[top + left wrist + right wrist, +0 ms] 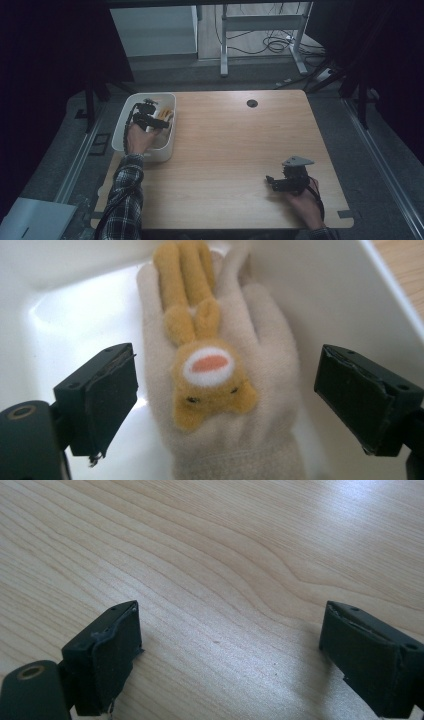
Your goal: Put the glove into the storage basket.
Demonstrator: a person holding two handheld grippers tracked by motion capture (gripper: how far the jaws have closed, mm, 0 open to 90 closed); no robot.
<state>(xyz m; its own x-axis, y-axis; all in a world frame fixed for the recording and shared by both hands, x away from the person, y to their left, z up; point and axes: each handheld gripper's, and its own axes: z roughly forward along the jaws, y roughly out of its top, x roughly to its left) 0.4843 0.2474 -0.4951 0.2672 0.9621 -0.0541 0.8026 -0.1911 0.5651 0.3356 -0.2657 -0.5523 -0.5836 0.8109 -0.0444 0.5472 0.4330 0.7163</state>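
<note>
Nearest to us in the left gripper view are the two black jaws of the left gripper (227,400), standing wide apart at the lower left and lower right of the frame with nothing between their pads. Beyond them, filling the middle of the frame, we see a cream knitted glove (260,340) lying flat on the floor of a white tub (70,320). On the glove sits a yellow plush animal face (210,385) with a white muzzle and an orange nose, and its long ears run up toward the top of the frame. The jaws flank the glove on either side; we cannot tell whether they touch it.

In the high view we find the tub (120,125) at the left edge of the wooden table (230,150), left of centre in the frame, with the left gripper (159,121) reaching down into it from a hand with a plaid sleeve (125,200). A little of the glove (166,114) shows by the tub's right wall.

At the lower right of the high view we see the right gripper (270,181) held low over the bare table, well apart from the tub. In the right gripper view its jaws (230,650) are spread wide and empty over the wood grain (225,555).

Near the top of the table, right of centre, there is a small dark round hole (252,103).
</note>
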